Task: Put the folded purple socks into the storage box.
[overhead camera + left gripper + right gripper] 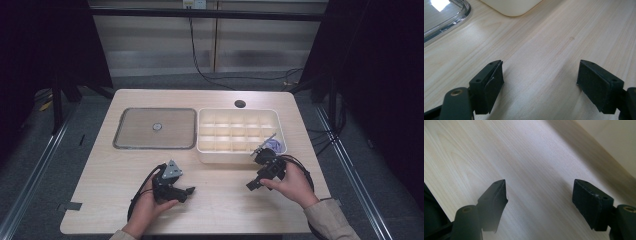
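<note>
My left gripper (189,190) rests low over the wooden table (220,200) near the front left, held in a hand. In the left gripper view its jaws (540,67) stand open over bare wood. My right gripper (252,185) is held just in front of the white compartment box (240,135), with its jaws pointing toward the front left. In the right gripper view it (539,185) is open with only table wood between the pads. A purple item (274,145) lies in the box's near right compartment.
A flat metal tray (131,131) lies to the left of the box, with a small round object (157,126) at its middle. Its rim (451,23) and the box corner (511,6) lie ahead of the left gripper. The box wall (616,142) stands beside the right gripper.
</note>
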Available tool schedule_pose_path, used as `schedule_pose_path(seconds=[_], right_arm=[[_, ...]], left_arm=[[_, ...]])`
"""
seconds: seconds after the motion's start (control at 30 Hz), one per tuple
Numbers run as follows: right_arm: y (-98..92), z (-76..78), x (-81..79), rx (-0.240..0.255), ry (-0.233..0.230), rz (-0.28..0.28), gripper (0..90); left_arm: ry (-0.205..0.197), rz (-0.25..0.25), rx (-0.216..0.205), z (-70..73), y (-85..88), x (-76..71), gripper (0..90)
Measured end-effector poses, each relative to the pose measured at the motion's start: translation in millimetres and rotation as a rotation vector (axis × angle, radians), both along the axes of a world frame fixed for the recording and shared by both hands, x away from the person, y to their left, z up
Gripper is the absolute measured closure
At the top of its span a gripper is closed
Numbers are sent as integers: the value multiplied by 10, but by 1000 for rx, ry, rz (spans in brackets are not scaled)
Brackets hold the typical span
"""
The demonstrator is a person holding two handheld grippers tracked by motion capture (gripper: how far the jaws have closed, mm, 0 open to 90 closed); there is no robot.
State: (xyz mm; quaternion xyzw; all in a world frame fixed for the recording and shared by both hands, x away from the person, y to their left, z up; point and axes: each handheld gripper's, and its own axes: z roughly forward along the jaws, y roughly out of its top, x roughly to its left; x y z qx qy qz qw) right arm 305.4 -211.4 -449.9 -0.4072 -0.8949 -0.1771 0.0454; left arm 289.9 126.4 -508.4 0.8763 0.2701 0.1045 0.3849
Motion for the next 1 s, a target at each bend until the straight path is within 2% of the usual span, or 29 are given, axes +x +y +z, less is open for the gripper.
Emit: schedule_pose_path(seconds=[0.2,0.53,0.7,0.8,1.0], right_arm=[[9,-77,-24,11,11,-6,275],[31,-192,-80,17,-14,6,272],[58,-251,-132,22,-62,37,254],[51,-262,-164,50,-74,30,248],[22,-305,-277,78,-151,56,215]], left_arm=[[0,0,0,0,0,0,204],[0,0,0,0,0,0,204],[-1,0,0,0,0,-1,205],[0,0,0,0,0,-1,205],[0,0,-2,0,0,-1,205]])
